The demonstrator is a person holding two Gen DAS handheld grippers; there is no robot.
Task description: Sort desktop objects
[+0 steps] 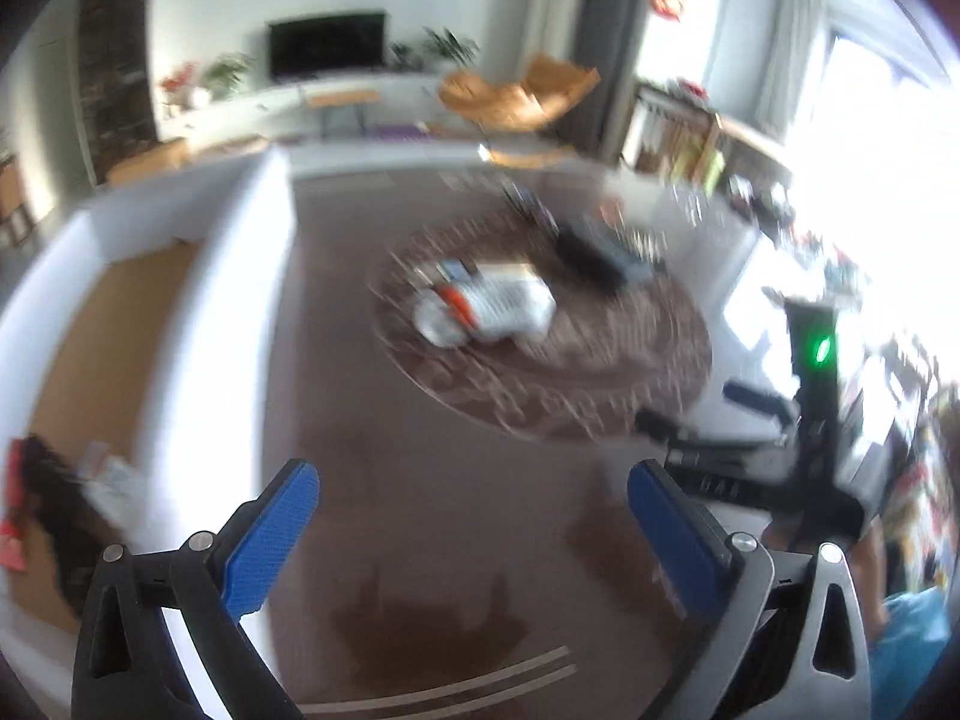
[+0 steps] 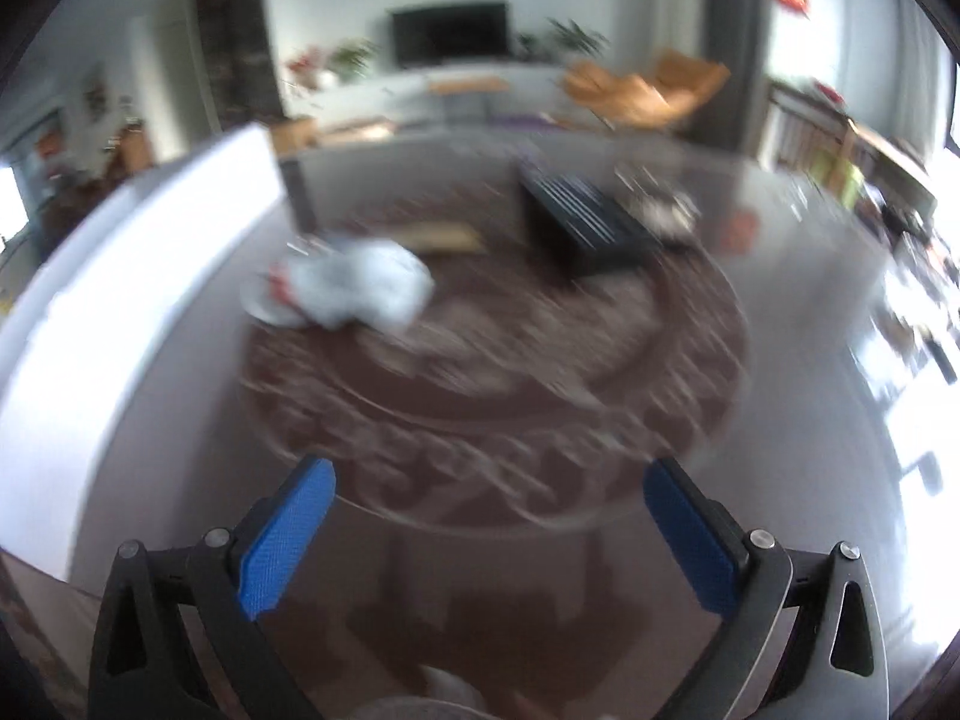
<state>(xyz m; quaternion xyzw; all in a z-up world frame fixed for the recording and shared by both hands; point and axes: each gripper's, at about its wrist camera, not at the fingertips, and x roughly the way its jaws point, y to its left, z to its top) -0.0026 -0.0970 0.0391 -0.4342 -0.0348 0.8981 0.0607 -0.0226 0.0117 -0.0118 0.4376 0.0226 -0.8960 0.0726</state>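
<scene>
Both frames are motion-blurred. The left gripper [image 1: 474, 492] and right gripper [image 2: 489, 489] both have jaws spread wide with nothing between them, above the dark glass desk [image 2: 180, 420]. On the patterned round mat [image 2: 510, 372] sit a white crumpled bundle [image 2: 360, 288] with an orange-red bit at its left edge — contents unreadable — and, well apart to its right, a black slatted tray [image 2: 582, 222]; what it holds is too smeared to tell.

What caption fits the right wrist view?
Open right gripper above a round patterned mat carrying a white crumpled bag and black tray.
</scene>
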